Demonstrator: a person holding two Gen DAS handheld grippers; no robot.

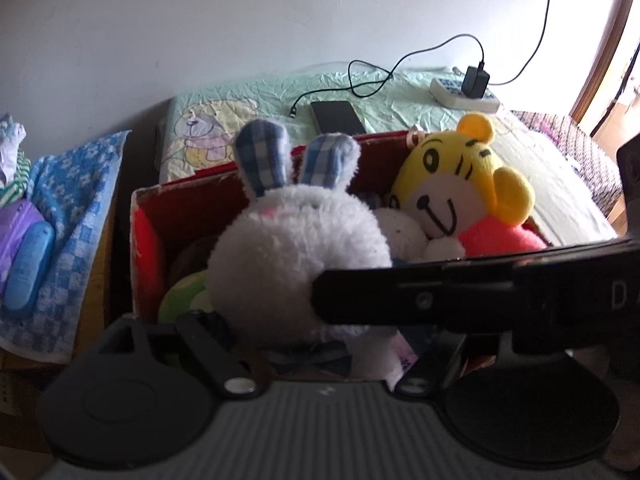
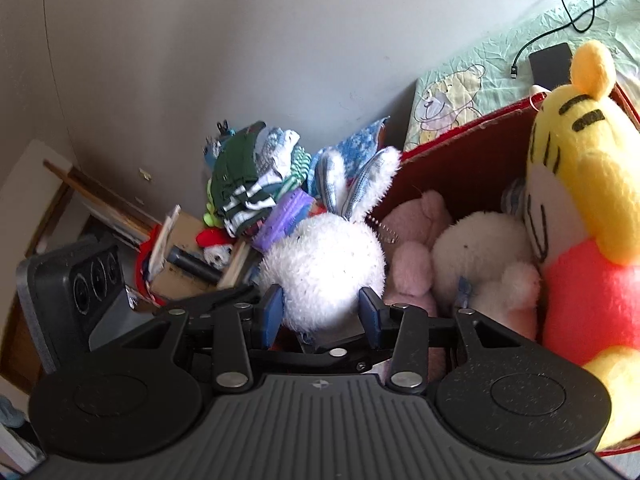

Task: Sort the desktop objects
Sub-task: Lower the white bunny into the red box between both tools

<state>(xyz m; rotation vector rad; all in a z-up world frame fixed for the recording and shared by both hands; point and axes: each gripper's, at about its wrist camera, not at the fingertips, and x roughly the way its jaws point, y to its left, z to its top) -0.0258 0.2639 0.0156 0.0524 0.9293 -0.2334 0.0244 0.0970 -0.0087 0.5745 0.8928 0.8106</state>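
My right gripper (image 2: 322, 312) pinches the white bunny (image 2: 324, 268) between its blue pads, holding it over the red box's (image 2: 460, 160) rim at nine o'clock. My left gripper's fingers are hidden behind the bunny, so I can't tell its opening. Inside the box, the yellow tiger (image 2: 580, 184) sits at three o'clock, with a pink plush (image 2: 416, 252) and a white plush (image 2: 480, 256) between. I'd judge sorting well underway: the clothes pile (image 2: 248, 184) at ten o'clock stays outside.

Both wrist views close above red box (image 1: 192, 196) (shared), facing wall.
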